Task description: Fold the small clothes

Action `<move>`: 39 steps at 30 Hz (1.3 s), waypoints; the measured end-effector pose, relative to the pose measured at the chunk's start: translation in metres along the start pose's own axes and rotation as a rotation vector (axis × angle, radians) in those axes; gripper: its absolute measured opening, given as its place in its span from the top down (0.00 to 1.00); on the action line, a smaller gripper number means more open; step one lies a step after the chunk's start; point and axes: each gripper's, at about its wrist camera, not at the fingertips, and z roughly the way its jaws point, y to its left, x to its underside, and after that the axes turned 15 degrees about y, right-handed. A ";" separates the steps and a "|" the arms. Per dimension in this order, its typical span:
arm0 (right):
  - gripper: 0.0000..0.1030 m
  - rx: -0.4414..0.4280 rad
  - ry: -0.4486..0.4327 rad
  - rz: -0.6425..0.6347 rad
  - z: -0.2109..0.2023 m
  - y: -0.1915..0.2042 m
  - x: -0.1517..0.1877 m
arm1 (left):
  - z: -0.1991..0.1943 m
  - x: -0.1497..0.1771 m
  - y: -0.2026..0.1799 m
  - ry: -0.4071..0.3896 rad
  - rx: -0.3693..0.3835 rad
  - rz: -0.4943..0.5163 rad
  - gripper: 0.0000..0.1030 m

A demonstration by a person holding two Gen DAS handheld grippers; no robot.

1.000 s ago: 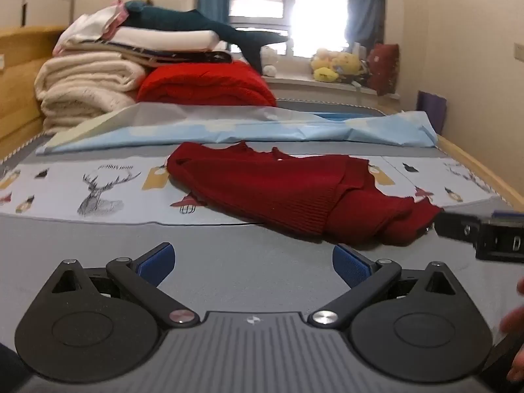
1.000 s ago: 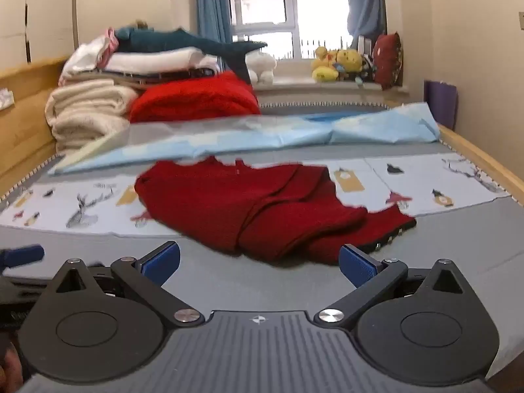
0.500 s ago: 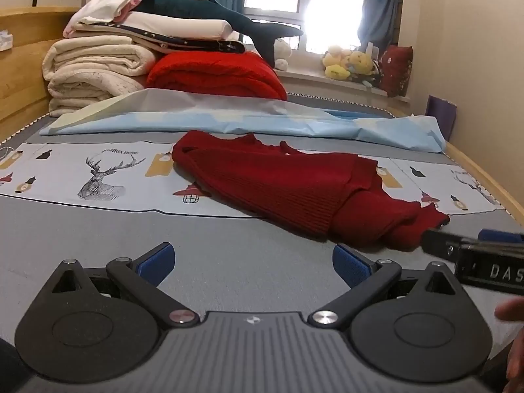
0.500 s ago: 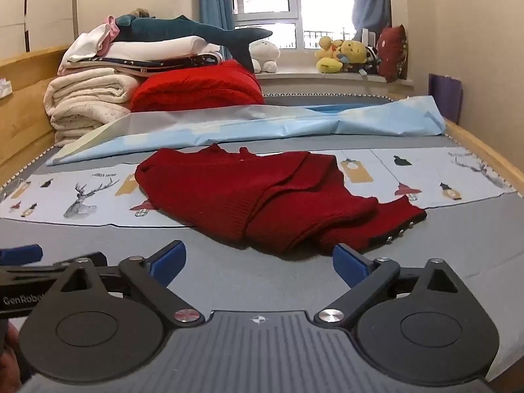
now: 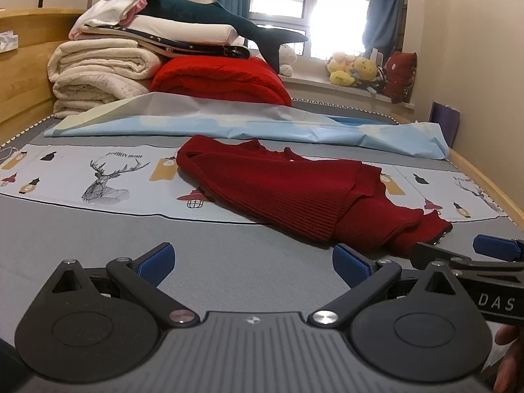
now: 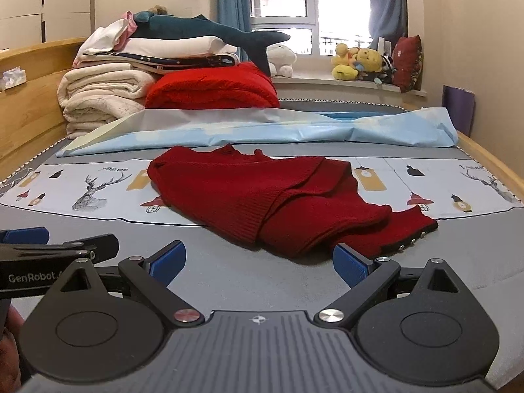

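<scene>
on the grey bed (image 5: 98, 229) a crumpled red sweater (image 6: 262, 196) lies; left tongs (image 5: 253, 262) and right tongs (image 6: 258, 262) are both spread, pinching nothing.

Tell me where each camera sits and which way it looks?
Left wrist: sits on the left gripper, looks across the bed at the red sweater; the right gripper and some fingers show at the right edge.
Right wrist: sits on the right gripper, facing the same sweater; the left gripper shows at left.
Shared: sweater, folded blankets, plush shark, window.
</scene>
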 end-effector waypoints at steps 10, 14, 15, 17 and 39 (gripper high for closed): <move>0.06 -0.009 0.027 0.000 0.005 0.002 0.001 | 0.000 -0.001 0.000 -0.005 -0.005 0.000 0.01; 0.06 0.001 0.020 -0.010 0.004 0.003 0.001 | 0.000 0.000 0.000 -0.009 -0.007 0.000 0.01; 0.06 0.001 0.019 -0.011 0.004 0.004 0.001 | 0.000 0.000 0.000 -0.011 -0.007 0.000 0.01; 0.06 0.001 0.019 -0.012 0.004 0.004 0.001 | -0.001 0.000 0.001 -0.014 -0.007 0.001 0.01; 0.06 0.000 0.007 -0.015 0.000 0.007 0.001 | -0.003 0.002 0.000 -0.027 -0.009 0.006 0.01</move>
